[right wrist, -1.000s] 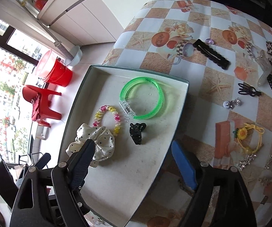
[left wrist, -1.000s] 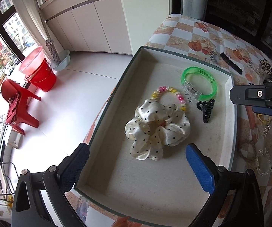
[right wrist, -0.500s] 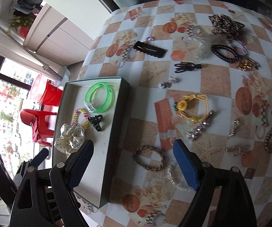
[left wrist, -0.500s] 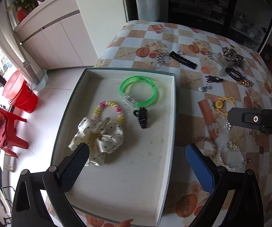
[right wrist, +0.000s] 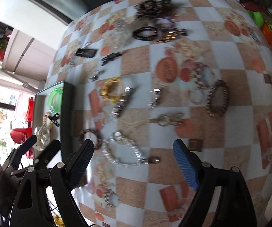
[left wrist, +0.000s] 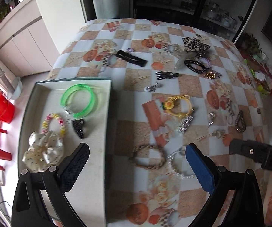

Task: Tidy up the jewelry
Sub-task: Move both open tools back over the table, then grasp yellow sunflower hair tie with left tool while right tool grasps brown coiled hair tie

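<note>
A shallow grey tray (left wrist: 105, 124) at the table's left holds a green bangle (left wrist: 78, 100), a beaded bracelet (left wrist: 53, 123), a black claw clip (left wrist: 78, 127) and a white dotted scrunchie (left wrist: 42, 153). Many loose pieces lie on the checked tablecloth: a braided brown bracelet (left wrist: 148, 159), a pearl bracelet (right wrist: 121, 151), a yellow sunflower tie (left wrist: 177, 104). My left gripper (left wrist: 136, 168) is open and empty above the tray's right rim and the brown bracelet. My right gripper (right wrist: 133, 162) is open and empty just above the pearl bracelet.
Further back lie a black barrette (left wrist: 131, 58), a leopard scrunchie (left wrist: 194, 44), a black coil tie (left wrist: 195, 66) and a brown spiral tie (right wrist: 217, 98). A key ring (right wrist: 166, 121) lies mid-table. Red bucket (left wrist: 1, 106) and chair stand on the floor left.
Both grippers have pulled back from the tray and swung right over the tablecloth. The right gripper now hovers over the pearl bracelet. Both stay open and empty.
</note>
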Tool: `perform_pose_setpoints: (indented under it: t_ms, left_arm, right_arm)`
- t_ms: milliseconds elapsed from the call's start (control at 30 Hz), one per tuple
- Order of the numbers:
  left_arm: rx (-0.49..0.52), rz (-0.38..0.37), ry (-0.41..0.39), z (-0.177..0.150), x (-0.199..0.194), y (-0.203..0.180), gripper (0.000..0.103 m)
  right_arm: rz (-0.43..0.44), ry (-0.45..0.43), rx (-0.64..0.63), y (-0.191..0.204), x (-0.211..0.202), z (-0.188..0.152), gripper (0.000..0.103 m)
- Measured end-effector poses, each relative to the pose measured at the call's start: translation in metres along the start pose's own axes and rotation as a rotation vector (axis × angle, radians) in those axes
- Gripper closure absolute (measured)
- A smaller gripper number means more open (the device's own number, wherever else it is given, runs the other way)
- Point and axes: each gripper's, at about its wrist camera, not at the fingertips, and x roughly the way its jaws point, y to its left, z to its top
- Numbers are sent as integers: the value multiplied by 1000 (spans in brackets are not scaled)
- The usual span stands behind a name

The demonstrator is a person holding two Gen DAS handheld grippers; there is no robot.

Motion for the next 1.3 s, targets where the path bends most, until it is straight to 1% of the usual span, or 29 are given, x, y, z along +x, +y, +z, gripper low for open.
perform_pose_setpoints:
  t_ms: [167,367,433,500,567,600,633,900,933,967,1000,1133,1200,1233,1300]
  left_arm:
    - [-35,-42,27,19,19,-16,0]
    - [-73,-40,41,35,42,-27,0]
    - [-85,-27,48,39,51,-28,9]
    - [-98,-19,68,43,61,-28,11]
    - [-103,-11,75,46,69,-29,12]
    - [-101,-4,77,48,73,-30,16]
    - [-97,1,82,49,77,-31,17]
    - [-85,31,99,57,102,-36,17]
    - [-84,33,101,57,103,-36,18]
    - [-81,36,103,57,106,-36,26]
    - [-77,35,113,58,109,-37,29]
    - [-63,51,122,57,118,-40,29]
    - [-40,57,108,56,117,-43,30]
    - [-31,57,102,56,117,-45,32]
    - [-14,51,96,57,116,-48,41]
  right_arm:
    - [-50,-17,75,-37,-7,2,15]
    - [-93,-36,152,-72,-7,10,15]
    - [-103,-36,175,-81,-4,13,15]
    - [-111,-35,193,-89,-1,16,15]
    - [-126,-35,200,-94,2,19,15]
    - [-132,-35,202,-95,3,20,15]
    - [-137,-36,204,-97,5,22,15]
    - [-194,-39,205,-102,19,36,16]
    - [-199,-38,206,-103,21,37,18]
    - [-205,-36,207,-104,22,37,22]
    - [-214,-34,211,-105,24,38,24]
    - [-247,-47,192,-103,25,41,33]
    - [-253,-50,177,-100,26,43,34]
    - [-252,-54,167,-98,26,43,36]
    - [-244,-59,153,-94,28,45,42]
